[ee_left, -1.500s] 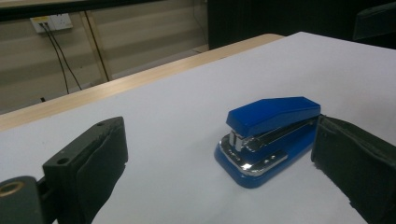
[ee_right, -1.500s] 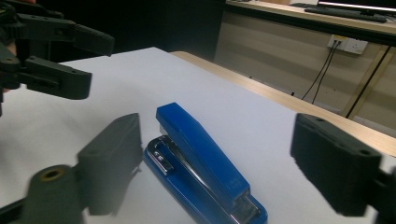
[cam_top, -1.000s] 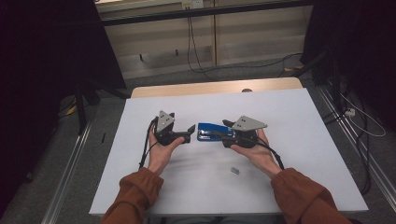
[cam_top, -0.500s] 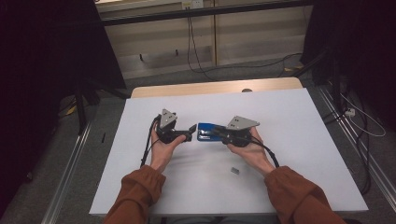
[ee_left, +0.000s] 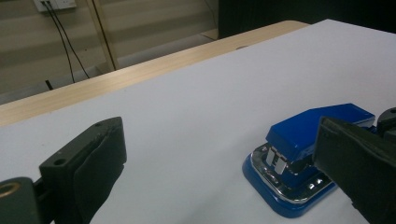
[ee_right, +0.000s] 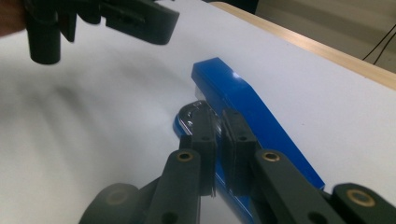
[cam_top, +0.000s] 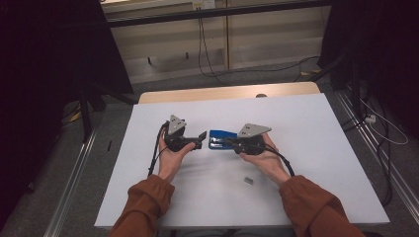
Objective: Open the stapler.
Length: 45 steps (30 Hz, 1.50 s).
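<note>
1. The left tool (cam_top: 201, 136) sits left of centre on the tabletop (cam_top: 316, 118), held in the person's left hand (cam_top: 170, 153). Its jaws stand wide apart with nothing between them, and they point right toward the stapler (cam_top: 221, 139).

2. In the left gripper view, the stapler (ee_left: 308, 158) lies just beyond that tool's right jaw, its open mouth and chrome plate turned toward the tool. The stapler rests flat on the white tabletop (ee_left: 187, 107), near the middle, touching nothing on its left end.

3. The right tool (cam_top: 232, 143) comes in from the right, in the right hand (cam_top: 262, 158). Seen in the right gripper view, the right tool (ee_right: 218, 126) has its jaws drawn nearly together at the stapler's (ee_right: 252, 107) near side, about where the arm meets the base. It seems to pinch the metal edge there, but I cannot tell if the hold is firm.

4. A small grey piece (cam_top: 248, 180) lies loose on the tabletop, nearer the person and right of centre, apart from both tools.

5. Judged from this, the step in hand is steadying the stapler with the right tool while the left lines up on its free end.

6. The next move likely calls for the left tool to ease right, straddle the blue top near the mouth, and close without knocking the stapler askew.
</note>
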Motion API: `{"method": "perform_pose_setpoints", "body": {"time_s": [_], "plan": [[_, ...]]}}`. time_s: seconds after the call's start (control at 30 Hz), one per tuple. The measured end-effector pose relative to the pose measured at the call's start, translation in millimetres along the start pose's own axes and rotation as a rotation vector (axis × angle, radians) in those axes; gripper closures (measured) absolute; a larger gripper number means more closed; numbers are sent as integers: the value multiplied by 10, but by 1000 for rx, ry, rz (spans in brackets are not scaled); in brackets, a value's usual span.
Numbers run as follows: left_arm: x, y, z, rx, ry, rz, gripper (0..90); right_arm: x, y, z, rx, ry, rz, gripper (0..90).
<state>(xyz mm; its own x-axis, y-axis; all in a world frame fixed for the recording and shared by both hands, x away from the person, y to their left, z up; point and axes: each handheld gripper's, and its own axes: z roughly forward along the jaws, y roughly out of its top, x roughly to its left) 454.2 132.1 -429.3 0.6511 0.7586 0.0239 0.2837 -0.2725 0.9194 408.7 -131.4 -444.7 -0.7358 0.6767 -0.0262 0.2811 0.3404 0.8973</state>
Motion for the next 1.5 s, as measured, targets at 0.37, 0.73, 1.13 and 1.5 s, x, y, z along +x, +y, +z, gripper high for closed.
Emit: {"method": "perform_pose_setpoints", "body": {"time_s": [0.37, 0.73, 1.13, 1.5], "plan": [[7, -5, 1, 10, 0, 1, 30, 21, -24, 46, 38, 9, 0, 900], [-3, -39, 37, 40, -1, 10, 31, 16, -13, 145, 109, -39, -91, 900], [-9, -80, 73, 74, -9, -12, 32, 3, -60, 240, 163, -38, -123, 900], [30, -136, -10, 59, -42, -49, 267, -11, -78, 251, 162, -46, -125, 900]]}}
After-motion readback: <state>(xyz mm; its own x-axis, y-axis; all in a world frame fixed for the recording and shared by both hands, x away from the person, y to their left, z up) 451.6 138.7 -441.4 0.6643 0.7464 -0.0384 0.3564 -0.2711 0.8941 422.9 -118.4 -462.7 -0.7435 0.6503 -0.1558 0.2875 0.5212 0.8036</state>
